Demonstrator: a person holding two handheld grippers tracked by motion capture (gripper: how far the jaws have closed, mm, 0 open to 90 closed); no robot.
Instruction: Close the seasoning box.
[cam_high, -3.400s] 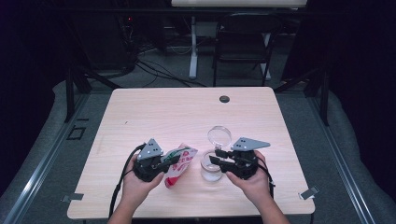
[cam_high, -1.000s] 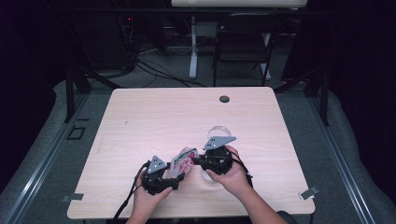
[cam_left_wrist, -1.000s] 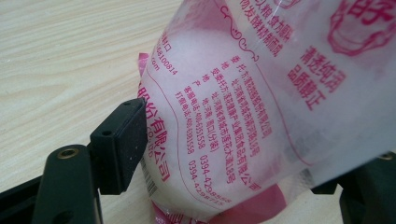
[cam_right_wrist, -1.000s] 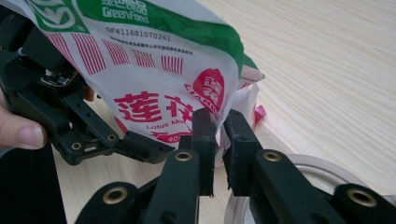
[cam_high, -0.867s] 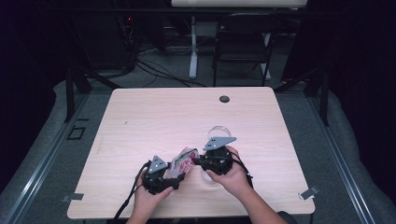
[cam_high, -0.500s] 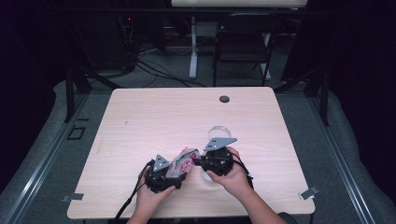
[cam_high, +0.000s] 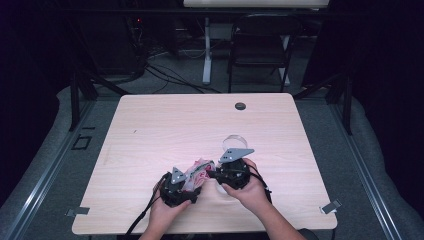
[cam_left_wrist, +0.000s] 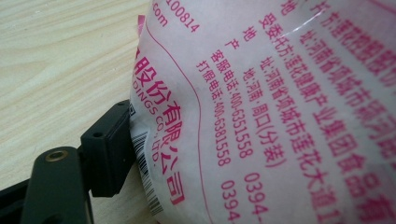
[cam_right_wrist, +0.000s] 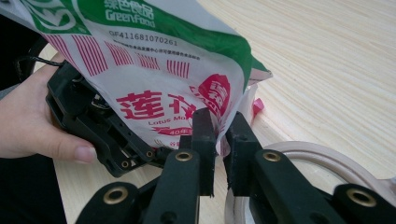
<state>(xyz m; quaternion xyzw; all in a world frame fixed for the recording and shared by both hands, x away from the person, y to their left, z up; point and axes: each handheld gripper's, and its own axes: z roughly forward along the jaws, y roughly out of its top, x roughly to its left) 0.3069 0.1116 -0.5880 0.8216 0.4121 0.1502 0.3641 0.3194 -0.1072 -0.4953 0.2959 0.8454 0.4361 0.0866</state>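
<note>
A plastic food packet (cam_high: 198, 169), white with pink print and a green top, hangs between my two grippers near the table's front edge. In the high view my left gripper (cam_high: 191, 179) grips it from the left. In the left gripper view one black finger (cam_left_wrist: 106, 149) presses on the packet (cam_left_wrist: 280, 107), which hides the other finger. My right gripper (cam_right_wrist: 219, 140) is shut on the packet's lower corner (cam_right_wrist: 163, 79), with the film pinched in the thin gap between its jaws. A clear glass bowl (cam_right_wrist: 322, 161) sits just under the right gripper.
The wooden table (cam_high: 165, 125) has a small black round cap (cam_high: 240, 106) near its far edge. A second clear glass ring (cam_high: 234, 141) lies just beyond the right gripper. A folding chair (cam_high: 260, 50) and cables stand on the floor behind the table.
Since the earliest frame both grippers have come toward the front edge and closer together with the packet. Over the last second the left gripper edged slightly toward the right one.
</note>
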